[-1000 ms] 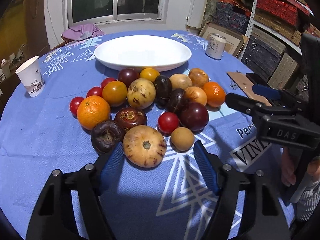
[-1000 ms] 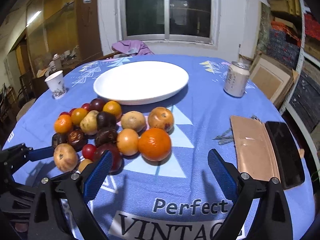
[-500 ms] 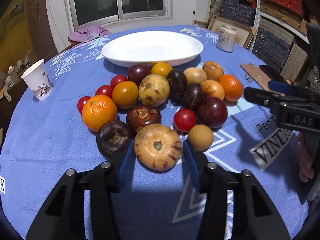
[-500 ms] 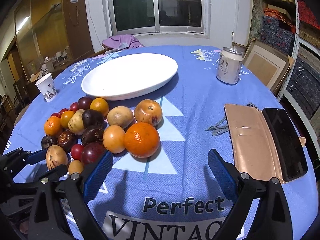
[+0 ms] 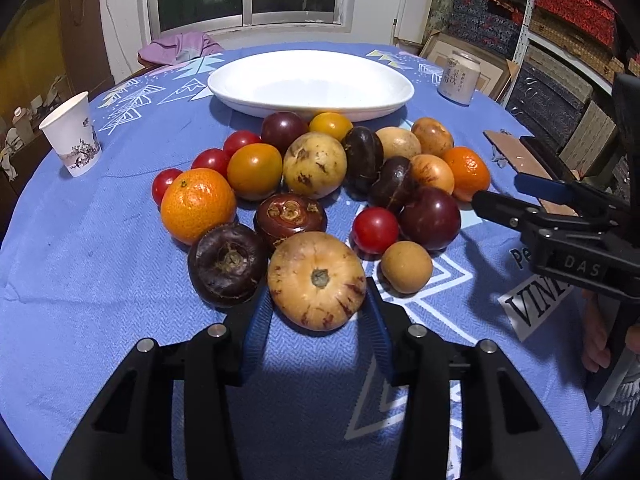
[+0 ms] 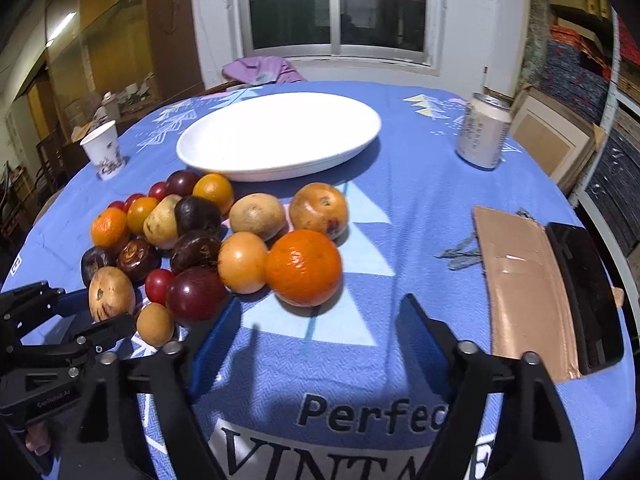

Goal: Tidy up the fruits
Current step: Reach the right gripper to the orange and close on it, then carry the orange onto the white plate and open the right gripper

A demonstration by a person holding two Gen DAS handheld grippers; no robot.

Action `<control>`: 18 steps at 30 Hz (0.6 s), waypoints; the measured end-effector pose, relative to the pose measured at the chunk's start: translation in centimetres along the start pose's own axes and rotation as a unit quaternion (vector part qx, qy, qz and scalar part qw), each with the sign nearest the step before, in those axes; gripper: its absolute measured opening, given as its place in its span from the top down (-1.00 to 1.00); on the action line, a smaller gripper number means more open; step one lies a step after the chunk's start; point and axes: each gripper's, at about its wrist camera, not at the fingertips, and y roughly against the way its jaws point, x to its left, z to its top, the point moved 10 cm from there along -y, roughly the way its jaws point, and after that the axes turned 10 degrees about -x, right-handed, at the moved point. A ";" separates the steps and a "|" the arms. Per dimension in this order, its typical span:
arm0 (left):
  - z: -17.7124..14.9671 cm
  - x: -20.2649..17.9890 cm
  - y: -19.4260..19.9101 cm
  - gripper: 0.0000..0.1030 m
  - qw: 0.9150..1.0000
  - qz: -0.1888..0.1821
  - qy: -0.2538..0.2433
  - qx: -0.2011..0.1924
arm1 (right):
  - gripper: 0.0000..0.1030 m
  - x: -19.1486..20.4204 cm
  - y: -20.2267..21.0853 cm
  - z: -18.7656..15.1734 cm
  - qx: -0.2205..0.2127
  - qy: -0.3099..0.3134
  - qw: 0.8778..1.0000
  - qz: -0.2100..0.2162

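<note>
A pile of several fruits lies on the blue tablecloth in front of an empty white plate (image 5: 310, 82), also in the right wrist view (image 6: 280, 136). My left gripper (image 5: 318, 316) is shut on the tan streaked fruit (image 5: 317, 280) at the near edge of the pile; its blue pads touch both sides. That fruit shows in the right wrist view (image 6: 111, 293) between the left gripper's fingers. My right gripper (image 6: 316, 340) is open and empty, just in front of the large orange (image 6: 304, 267). It shows at the right in the left wrist view (image 5: 536, 200).
A paper cup (image 5: 72, 134) stands at the left. A drink can (image 6: 484, 132) stands at the back right. A brown case and a black phone (image 6: 584, 292) lie at the right. A dark mangosteen (image 5: 226, 264) and a small brown fruit (image 5: 406, 267) flank the held fruit.
My left gripper has moved forward and closed from wide open onto the tan streaked fruit. My right gripper has moved closer to the large orange and stayed open.
</note>
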 end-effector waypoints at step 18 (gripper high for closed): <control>0.0 -0.4 -0.5 0.08 1.000 0.008 -0.014 -0.001 | 0.11 -0.3 -3.1 1.2 0.014 -0.057 0.997 0.043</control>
